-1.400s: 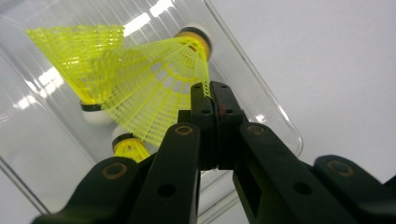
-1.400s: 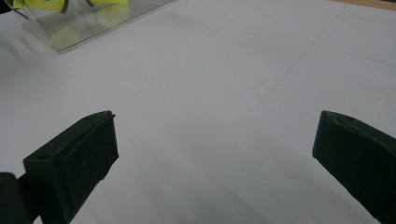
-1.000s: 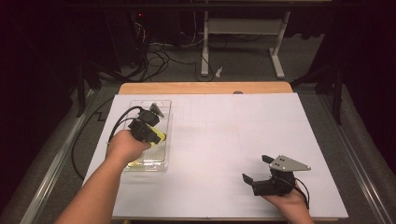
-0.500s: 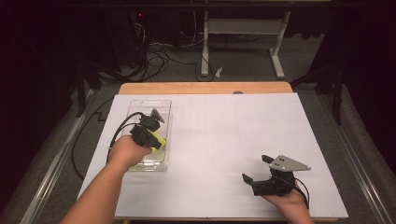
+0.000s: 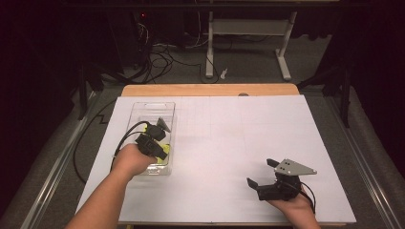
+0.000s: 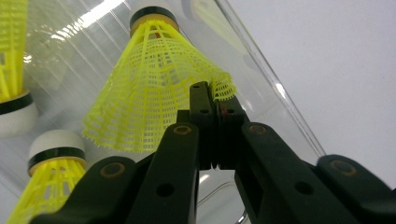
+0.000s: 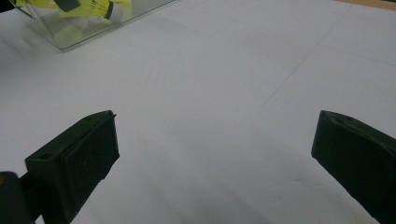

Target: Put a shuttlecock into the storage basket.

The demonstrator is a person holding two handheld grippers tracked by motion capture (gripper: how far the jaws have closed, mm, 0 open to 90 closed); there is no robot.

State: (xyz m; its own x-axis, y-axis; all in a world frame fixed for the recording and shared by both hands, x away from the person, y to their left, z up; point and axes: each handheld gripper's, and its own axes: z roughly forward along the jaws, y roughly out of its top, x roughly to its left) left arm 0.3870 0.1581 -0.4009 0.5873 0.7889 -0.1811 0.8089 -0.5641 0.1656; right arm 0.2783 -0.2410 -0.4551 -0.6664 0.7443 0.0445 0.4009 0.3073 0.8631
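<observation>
From the high view, the left tool point(image 5: 160, 136) reaches into a clear plastic box point(image 5: 149, 109) that lies on the left part of the white worktop point(image 5: 229, 138), with the person's left hand point(image 5: 131, 161) at the box's near end; a bit of yellow shows just beside the tool's black body, inside the box. The right tool point(image 5: 260, 174) rests low over the worktop's near right corner, well apart from the box, in the right hand point(image 5: 291, 205), a grey three-cornered plate on top of it, and its two jaws stand spread with bare white surface between them. In the left gripper view, the left tool point(image 6: 215, 95) has its jaws pressed together on the frayed rim of a yellow mesh shuttlecock point(image 6: 149, 79), pinching the skirt's edge; the shuttlecock tilts away with its black-banded cork end at the top of the picture, lying inside the box against the clear wall point(image 6: 266, 74). Two further shuttlecocks point(image 6: 51, 154) lie to the left, one with its white cork toward the camera, one cut off by the picture's edge. In the right gripper view, the right tool point(image 7: 215, 154) shows both black pads wide apart over the plain worktop point(image 7: 210, 70), nothing between them, and the box point(image 7: 84, 28) with its yellow contents sits far off at the upper left corner.
</observation>
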